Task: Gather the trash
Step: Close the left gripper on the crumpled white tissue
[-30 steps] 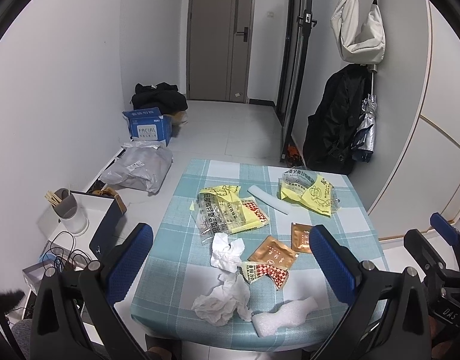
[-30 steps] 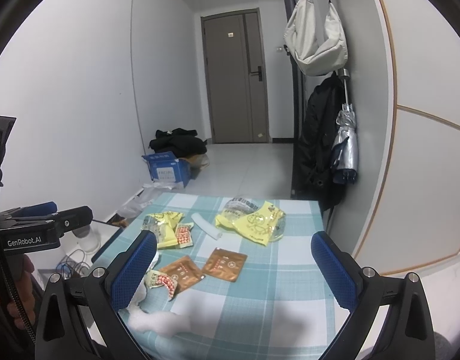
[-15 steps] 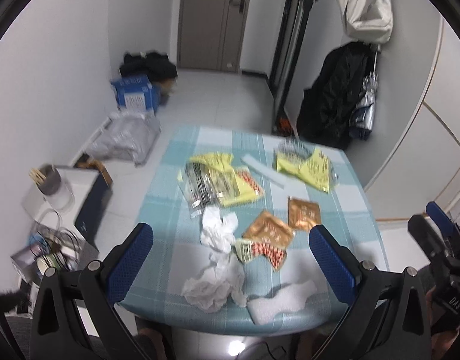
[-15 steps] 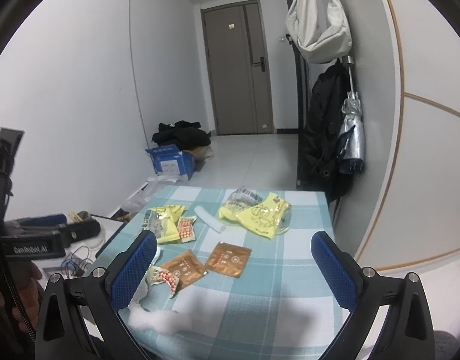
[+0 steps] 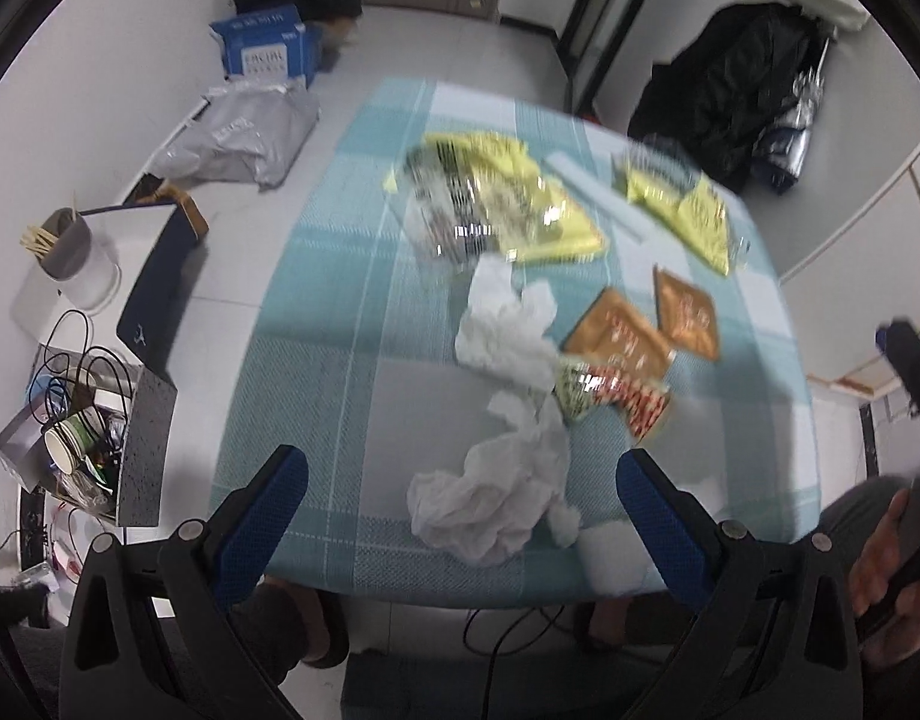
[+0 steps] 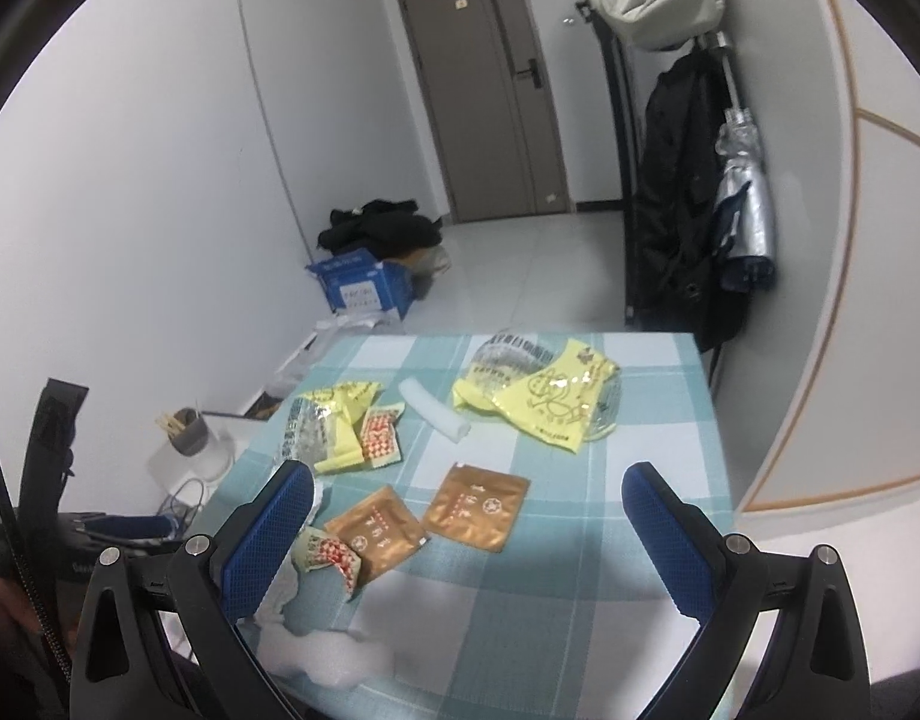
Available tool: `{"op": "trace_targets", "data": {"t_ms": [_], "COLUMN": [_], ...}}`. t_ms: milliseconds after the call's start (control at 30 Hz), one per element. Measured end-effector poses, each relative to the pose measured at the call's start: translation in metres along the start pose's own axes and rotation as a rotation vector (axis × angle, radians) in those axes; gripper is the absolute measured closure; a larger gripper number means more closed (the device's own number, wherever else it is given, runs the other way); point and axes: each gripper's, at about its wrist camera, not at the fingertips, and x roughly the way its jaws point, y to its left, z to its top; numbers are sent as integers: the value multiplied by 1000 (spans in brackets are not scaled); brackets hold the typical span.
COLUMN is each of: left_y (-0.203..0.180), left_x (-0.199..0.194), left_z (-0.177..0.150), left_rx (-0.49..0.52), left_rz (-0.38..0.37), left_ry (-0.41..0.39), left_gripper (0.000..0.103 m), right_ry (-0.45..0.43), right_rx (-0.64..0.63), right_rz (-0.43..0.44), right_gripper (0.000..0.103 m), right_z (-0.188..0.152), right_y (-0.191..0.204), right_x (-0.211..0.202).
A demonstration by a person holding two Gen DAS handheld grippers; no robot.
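Left tool (image 5: 460,480) fingers spread wide, crumpled tissue (image 5: 490,504) between them, right tool (image 6: 466,498) likewise apart above brown packets (image 6: 477,507)

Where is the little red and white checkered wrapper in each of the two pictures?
Left wrist view: the red and white checkered wrapper lies right of centre, beside the crumpled white tissue.
Right wrist view: it sits low on the left, just past the right gripper's left finger.
Shared landmark: the two brown sachets right next to it.

Left claw (image 5: 460,480) and right claw (image 6: 467,495) both gape wide, empty.
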Motion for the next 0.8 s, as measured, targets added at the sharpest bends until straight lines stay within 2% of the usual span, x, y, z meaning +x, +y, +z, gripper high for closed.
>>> {"op": "trace_targets", "data": {"t_ms": [167,267,367,433,467,533,667,767,800], "left_y": [-6,-8,-11,-12,-14,-16,-24,-28,-29], "left_x": [7,13,20,23,24,28,29,28,29], "left_z": [-1,-1,1,1,1,0,-2,0,1], "left_rx": [55,74,81,94,101,113,147,148,148], "left_rz": [24,21,24,29,34,48,100,105,98], "left_ry": [28,49,83,98,104,123,131,129,131], "left_gripper": [3,10,22,36,38,53,59,75,83], "right_ry": [40,58,68,78,80,84,94,94,94], "right_rx": [-11,-5,-6,-10,-12,-17,-10,-5,-3], "right_rz": [29,42,47,48,48,45,44,40,39], "right_gripper": [0,0,0,0,0,0,0,0,0], "right_z": [-1,-1,-2,-2,-3,-3,-4,-4,-3], "right_y": [2,2,3,3,4,4,3,3,4], "right_x": [13,17,19,20,20,20,21,20,20]}}
